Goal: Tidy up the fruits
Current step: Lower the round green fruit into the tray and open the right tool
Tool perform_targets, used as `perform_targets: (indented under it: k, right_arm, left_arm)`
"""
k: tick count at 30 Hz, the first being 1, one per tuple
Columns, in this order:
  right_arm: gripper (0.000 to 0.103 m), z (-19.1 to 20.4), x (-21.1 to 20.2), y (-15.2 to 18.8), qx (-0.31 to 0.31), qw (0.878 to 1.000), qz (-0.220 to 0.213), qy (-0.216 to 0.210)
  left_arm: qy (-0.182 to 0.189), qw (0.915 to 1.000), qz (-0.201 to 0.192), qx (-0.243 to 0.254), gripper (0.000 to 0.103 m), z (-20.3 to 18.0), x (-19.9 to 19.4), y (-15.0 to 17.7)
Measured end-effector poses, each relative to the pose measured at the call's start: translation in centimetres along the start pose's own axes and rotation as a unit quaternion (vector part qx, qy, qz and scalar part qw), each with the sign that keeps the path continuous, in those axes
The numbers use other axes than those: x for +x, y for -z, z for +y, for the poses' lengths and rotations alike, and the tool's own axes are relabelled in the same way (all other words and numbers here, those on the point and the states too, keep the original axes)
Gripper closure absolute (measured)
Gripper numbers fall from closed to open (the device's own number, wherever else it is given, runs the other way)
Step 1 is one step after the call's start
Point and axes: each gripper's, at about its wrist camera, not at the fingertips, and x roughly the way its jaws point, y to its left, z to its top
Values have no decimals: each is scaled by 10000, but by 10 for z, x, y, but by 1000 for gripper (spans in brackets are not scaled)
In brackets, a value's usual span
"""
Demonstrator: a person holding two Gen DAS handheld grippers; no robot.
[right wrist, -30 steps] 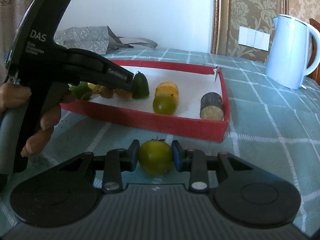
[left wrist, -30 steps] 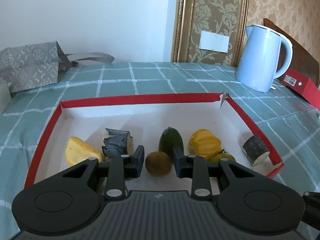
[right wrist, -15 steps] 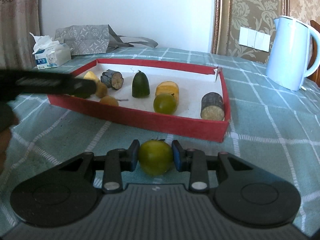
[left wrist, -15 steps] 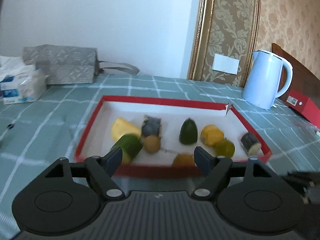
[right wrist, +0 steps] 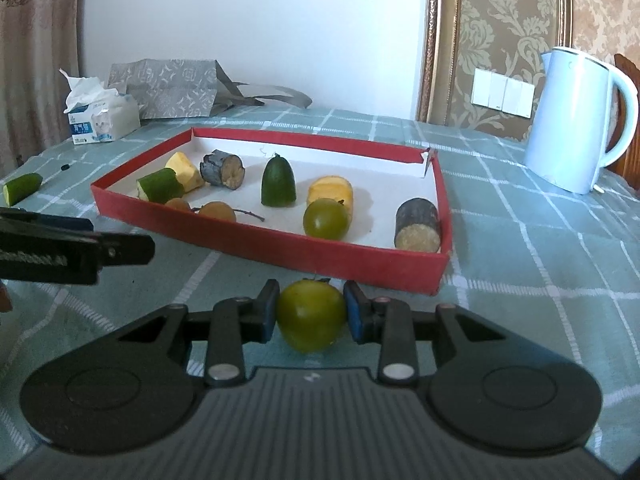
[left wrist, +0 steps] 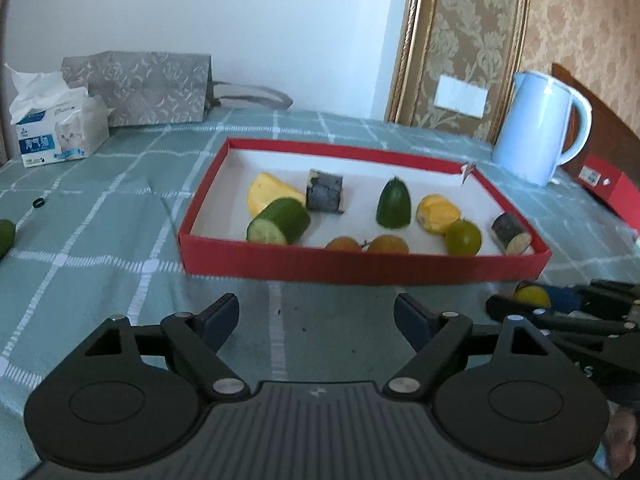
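Note:
A red-walled tray (left wrist: 360, 265) (right wrist: 280, 246) on the green checked tablecloth holds several fruit pieces, among them a cucumber piece (left wrist: 279, 222), a green round fruit (right wrist: 325, 219) and two small brown fruits (left wrist: 387, 244). My left gripper (left wrist: 316, 316) is open and empty, in front of the tray's near wall. My right gripper (right wrist: 311, 312) is shut on a green round fruit (right wrist: 311, 316), just in front of the tray's near wall. It also shows at the right of the left wrist view (left wrist: 560, 308).
A cucumber piece (right wrist: 22, 188) lies on the cloth left of the tray. A tissue pack (left wrist: 60, 128) and a grey bag (left wrist: 140, 88) stand at the back left. A pale blue kettle (right wrist: 576, 120) stands at the back right, with a red box (left wrist: 608, 192) beyond it.
My left gripper let go of the small brown fruit, opened and drew back out of the tray to the near side. My right gripper has stayed still with its green fruit.

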Motion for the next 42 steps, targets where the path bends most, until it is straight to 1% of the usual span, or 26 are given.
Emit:
perform_targets:
  k: [3,12,16,20,24,27,30,36,40,42]
  right_arm:
    - [71,1,0,0,-51,10000,-14,17]
    - [71,2,-6,-3,-103,9997,-182,149]
    - [71,4,-16,-22,-188,9988,-425,162]
    - [71,7,-6,-50,-277,9977,-581,229]
    - [71,13,24,-67,-353,9983,-403,239]
    - [71,20,46,-69,-388,9985,-241,286]
    - [71,25,59,-68,-417,9985,-141,325]
    - [71,26,72,-68,-360,9987,-18,369]
    - [71,26,79,-69,-259,9991,79,317]
    - [71,26,82,-69,-177,9994,55,303]
  left_arm:
    - [-26,9999,134,-23,18,2,5,2]
    - [-86,9999,124,44,18,-1,6,2]
    - [-58,9999,125,-2,18,1,6,1]
    - [49,9998,107,-187,18,7,5,-1]
    - [22,9995,92,-294,18,11,5,-2]
    - [18,9995,89,-294,18,11,5,-2]
    - [-4,9996,79,-266,18,10,5,-2]
    - [10,9996,87,-267,18,10,5,-3]
    - [10,9996,85,-282,18,10,5,-3]
    - [11,9995,88,-290,18,10,5,-3]
